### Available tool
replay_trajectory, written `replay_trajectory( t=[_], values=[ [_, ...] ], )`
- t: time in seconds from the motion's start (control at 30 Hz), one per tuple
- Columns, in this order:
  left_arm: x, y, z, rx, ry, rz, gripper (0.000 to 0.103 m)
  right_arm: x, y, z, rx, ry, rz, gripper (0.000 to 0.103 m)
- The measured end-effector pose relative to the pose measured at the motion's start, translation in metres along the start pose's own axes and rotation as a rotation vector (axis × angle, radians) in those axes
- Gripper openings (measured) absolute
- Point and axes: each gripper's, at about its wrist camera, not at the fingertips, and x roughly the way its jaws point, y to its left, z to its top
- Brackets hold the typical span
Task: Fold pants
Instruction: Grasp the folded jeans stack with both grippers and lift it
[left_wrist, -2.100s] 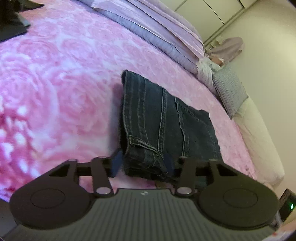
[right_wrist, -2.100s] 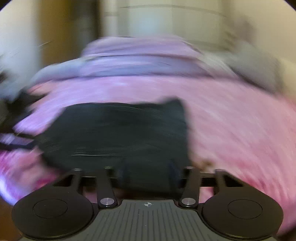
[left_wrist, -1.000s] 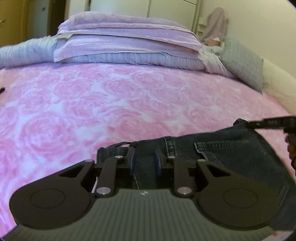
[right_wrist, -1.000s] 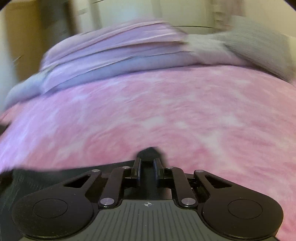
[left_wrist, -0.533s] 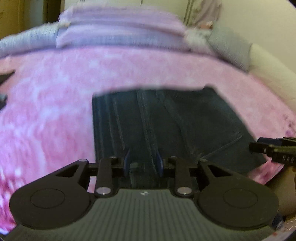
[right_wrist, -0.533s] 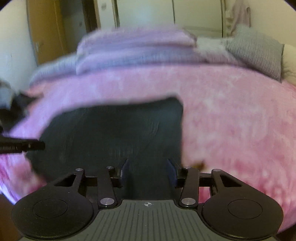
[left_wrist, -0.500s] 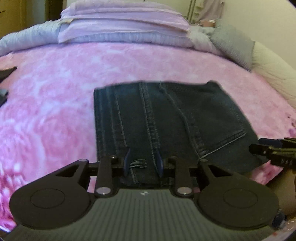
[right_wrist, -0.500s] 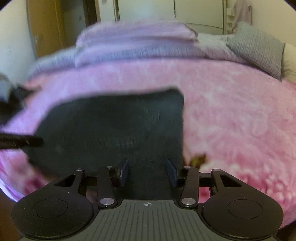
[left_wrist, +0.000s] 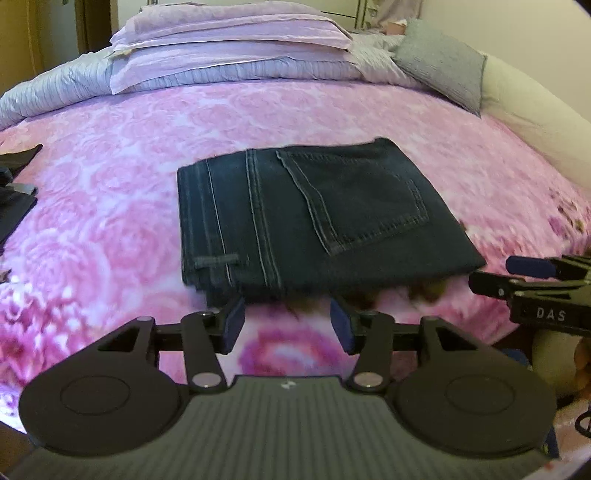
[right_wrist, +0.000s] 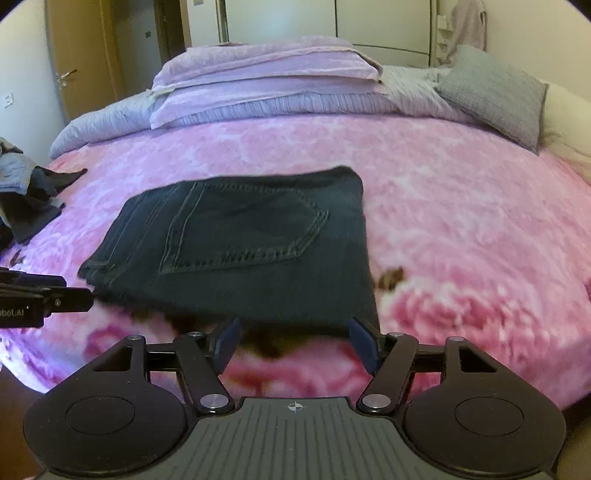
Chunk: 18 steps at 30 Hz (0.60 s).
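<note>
One hand-held gripper (left_wrist: 517, 273) reads "DAS" beside folded pants (left_wrist: 317, 218).

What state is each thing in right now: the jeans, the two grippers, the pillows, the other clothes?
Jeans: folded into a flat rectangle, back pocket up, lying on the pink blanket.
Left gripper: open, nothing between its jaws, which have just been opening.
Right gripper: open, empty, jaws just been opening too.
Pillows: stacked at the head of the bed.
Other clothes: crumpled, unfolded.
</note>
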Motion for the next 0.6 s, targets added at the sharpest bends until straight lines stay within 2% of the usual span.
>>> replay_trajectory(
  t=[0.3, 0.6],
  values=[
    [-0.038, -0.014, -0.018, 0.042, -0.037, -0.003, 0.052, -0.048, 0.011, -0.019, 0.012, -0.039, -0.013, 0.064],
    [-0.047, -0.019, -0.022, 0.056, -0.049, -0.015, 0.054, -0.058, 0.01, -0.024, 0.021, -0.051, -0.023, 0.064]
  ],
)
